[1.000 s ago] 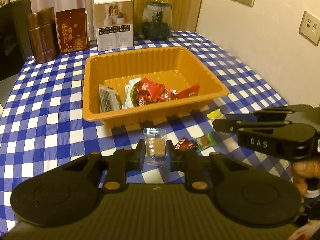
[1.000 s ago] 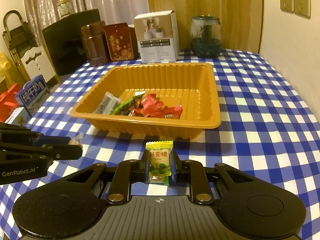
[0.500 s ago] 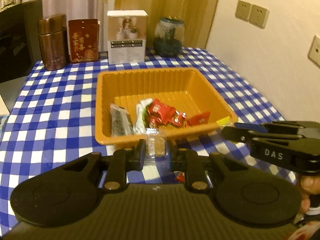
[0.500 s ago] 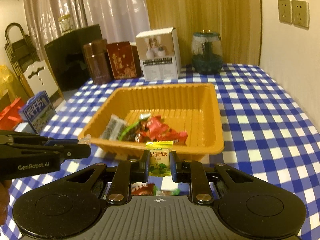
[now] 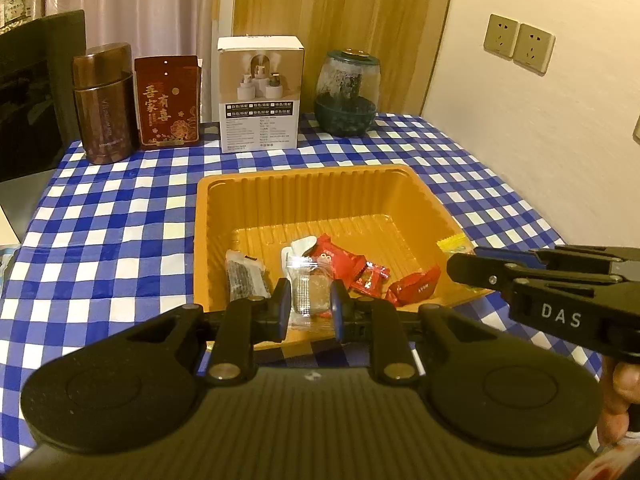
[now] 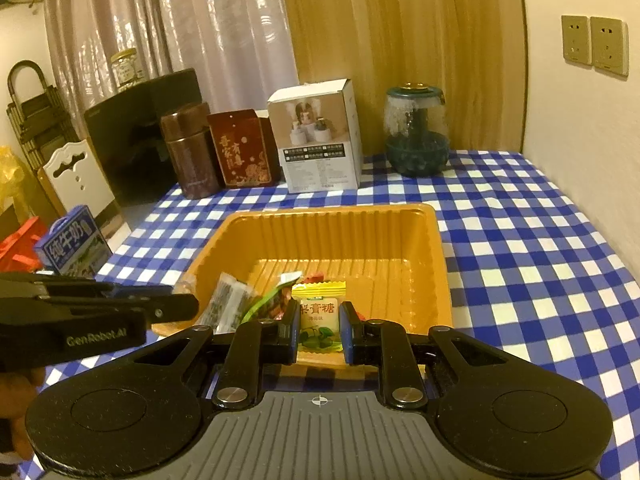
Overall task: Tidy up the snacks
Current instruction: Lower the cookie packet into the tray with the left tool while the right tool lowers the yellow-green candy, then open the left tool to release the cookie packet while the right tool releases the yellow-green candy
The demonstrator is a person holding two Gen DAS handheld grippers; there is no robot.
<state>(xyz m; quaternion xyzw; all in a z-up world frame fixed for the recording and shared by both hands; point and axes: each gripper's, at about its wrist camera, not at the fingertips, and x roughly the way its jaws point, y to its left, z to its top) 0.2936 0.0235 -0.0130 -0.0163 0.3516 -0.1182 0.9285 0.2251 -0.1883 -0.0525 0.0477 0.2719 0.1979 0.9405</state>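
Left gripper (image 5: 307, 304): jaws clenched on a clear-wrapped brown snack (image 5: 310, 294), held above the near rim of the ribbed orange plastic tray (image 5: 304, 184). Right gripper (image 6: 320, 330): jaws clenched on a yellow-and-green wrapped candy (image 6: 319, 316), likewise over the tray's near edge, on blue-checked tablecloth (image 6: 540, 264).

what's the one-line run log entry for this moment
left gripper: shut on clear-wrapped snack | right gripper: shut on yellow-green candy | both at near rim of orange tray
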